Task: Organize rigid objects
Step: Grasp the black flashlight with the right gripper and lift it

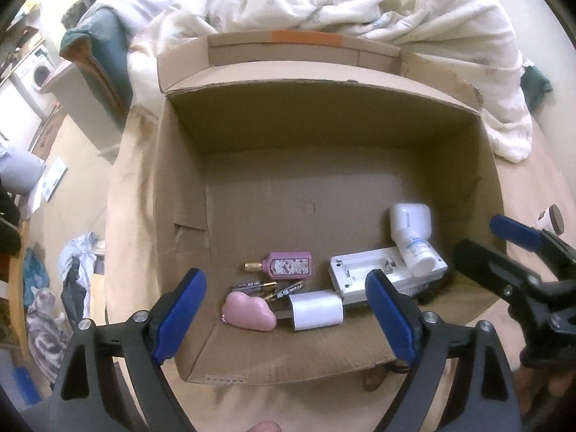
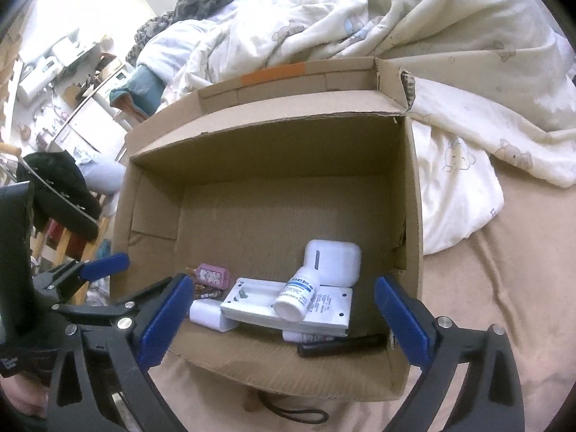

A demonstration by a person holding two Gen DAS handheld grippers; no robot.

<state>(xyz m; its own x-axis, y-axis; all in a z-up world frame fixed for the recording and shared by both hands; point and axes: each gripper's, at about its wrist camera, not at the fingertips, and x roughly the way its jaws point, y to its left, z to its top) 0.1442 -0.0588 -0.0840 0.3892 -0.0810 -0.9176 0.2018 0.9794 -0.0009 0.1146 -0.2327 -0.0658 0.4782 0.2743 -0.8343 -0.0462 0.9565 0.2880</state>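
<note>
Bedding lies behind the cardboard box (image 1: pixel 172 187); bottle (image 1: pixel 414 241), white tray (image 1: pixel 360 270) and pink case (image 1: pixel 252 311) sit inside (near wall), small jar (image 1: pixel 550 219) outside; left gripper (image 1: pixel 288 318) and right gripper (image 2: pixel 284 318) spread, empty

White bottle (image 2: pixel 298 293) tilted on white tray (image 2: pixel 288 311), cardboard box (image 2: pixel 273 151)

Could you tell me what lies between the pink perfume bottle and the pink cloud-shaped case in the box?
A few small gold-and-grey tubes lie between the perfume bottle and the cloud case, shown in the left wrist view.
</note>
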